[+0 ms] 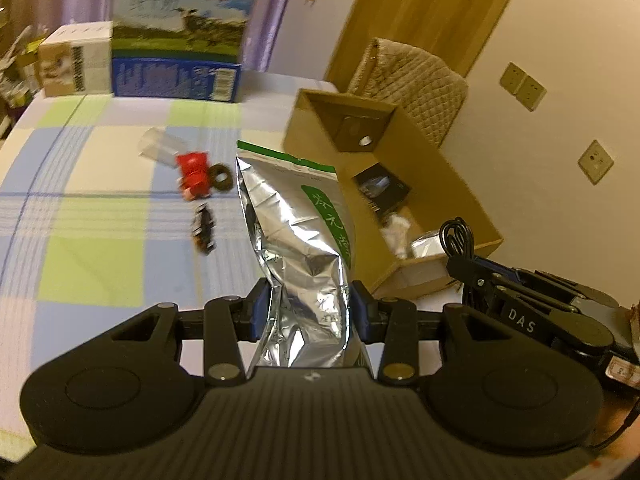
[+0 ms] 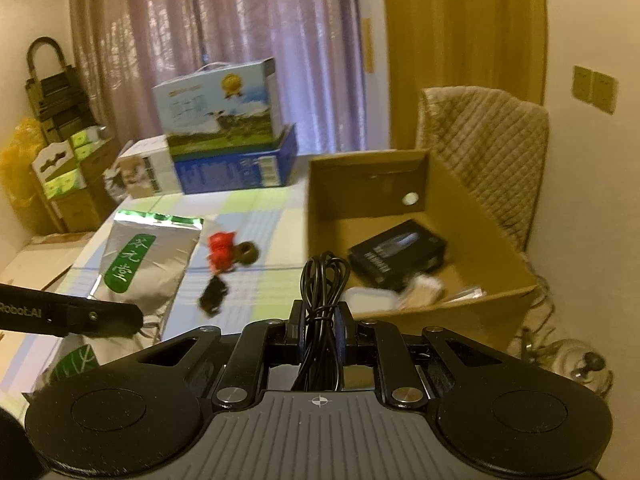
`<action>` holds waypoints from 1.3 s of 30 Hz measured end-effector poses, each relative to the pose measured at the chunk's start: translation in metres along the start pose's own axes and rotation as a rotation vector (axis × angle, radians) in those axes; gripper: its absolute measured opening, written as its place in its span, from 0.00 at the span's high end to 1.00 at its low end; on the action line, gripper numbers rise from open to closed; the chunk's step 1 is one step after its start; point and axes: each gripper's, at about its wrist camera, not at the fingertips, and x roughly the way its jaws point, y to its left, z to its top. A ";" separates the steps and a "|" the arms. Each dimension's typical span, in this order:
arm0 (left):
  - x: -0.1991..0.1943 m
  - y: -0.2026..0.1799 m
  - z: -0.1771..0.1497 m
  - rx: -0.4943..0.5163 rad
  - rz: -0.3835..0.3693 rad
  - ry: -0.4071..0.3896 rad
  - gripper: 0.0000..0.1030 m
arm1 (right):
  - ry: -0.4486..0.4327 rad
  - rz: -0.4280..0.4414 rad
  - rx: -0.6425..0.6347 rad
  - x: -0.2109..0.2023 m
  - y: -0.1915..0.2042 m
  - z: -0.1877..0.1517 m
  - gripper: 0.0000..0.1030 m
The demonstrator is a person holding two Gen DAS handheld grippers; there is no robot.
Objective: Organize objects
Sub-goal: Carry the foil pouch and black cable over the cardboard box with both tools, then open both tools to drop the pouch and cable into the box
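Silver foil pouch stands upright, clamped in the left gripper; the cardboard box lies ahead-right. The right gripper, pinching a black cable, seems nearer.

We look from each wrist along its fingers, low and close over the checked cloth, facing the cardboard box; the left view sits left of the box, the right view nearer its front; both share the box and cloth
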 end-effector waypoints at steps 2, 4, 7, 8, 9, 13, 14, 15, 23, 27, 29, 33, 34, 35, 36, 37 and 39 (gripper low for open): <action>0.006 -0.010 0.009 0.010 -0.016 -0.003 0.65 | -0.008 -0.018 0.001 0.000 -0.012 0.005 0.89; 0.013 -0.022 0.018 0.020 -0.032 -0.005 0.65 | -0.020 -0.035 0.002 0.000 -0.024 0.013 0.89; 0.026 -0.037 0.031 0.033 -0.054 -0.005 0.65 | -0.032 -0.055 0.000 0.004 -0.041 0.025 0.89; 0.031 -0.042 0.036 0.036 -0.059 -0.006 0.65 | -0.034 -0.062 -0.002 0.006 -0.045 0.029 0.89; 0.036 -0.047 0.041 0.038 -0.065 -0.006 0.65 | -0.035 -0.067 -0.001 0.008 -0.050 0.033 0.89; 0.056 -0.065 0.058 0.049 -0.079 -0.005 0.65 | -0.038 -0.071 0.008 0.018 -0.067 0.046 0.89; 0.061 -0.069 0.063 0.051 -0.083 -0.002 0.65 | -0.037 -0.071 0.011 0.022 -0.070 0.049 0.89; 0.066 -0.072 0.066 0.050 -0.085 0.001 0.65 | -0.034 -0.072 0.013 0.025 -0.074 0.051 0.89; 0.099 -0.088 0.094 0.043 -0.087 0.004 0.65 | -0.022 -0.078 0.030 0.050 -0.095 0.065 0.89; 0.112 -0.090 0.102 0.043 -0.084 0.005 0.65 | -0.016 -0.083 0.035 0.060 -0.102 0.069 0.89; 0.117 -0.091 0.105 0.043 -0.080 0.005 0.65 | -0.013 -0.084 0.036 0.064 -0.104 0.069 0.89; 0.126 -0.091 0.108 0.039 -0.074 0.006 0.65 | -0.009 -0.085 0.039 0.070 -0.108 0.071 0.89; 0.127 -0.091 0.109 0.038 -0.075 0.006 0.65 | -0.008 -0.085 0.040 0.072 -0.108 0.071 0.89; 0.128 -0.090 0.110 0.035 -0.075 0.005 0.65 | -0.008 -0.085 0.040 0.073 -0.109 0.071 0.89; 0.130 -0.090 0.110 0.034 -0.075 0.005 0.65 | -0.008 -0.085 0.040 0.074 -0.110 0.071 0.89; 0.131 -0.090 0.111 0.036 -0.075 0.004 0.65 | -0.007 -0.086 0.040 0.075 -0.110 0.072 0.89; 0.132 -0.092 0.112 0.035 -0.076 0.000 0.67 | -0.006 -0.086 0.042 0.076 -0.110 0.073 0.89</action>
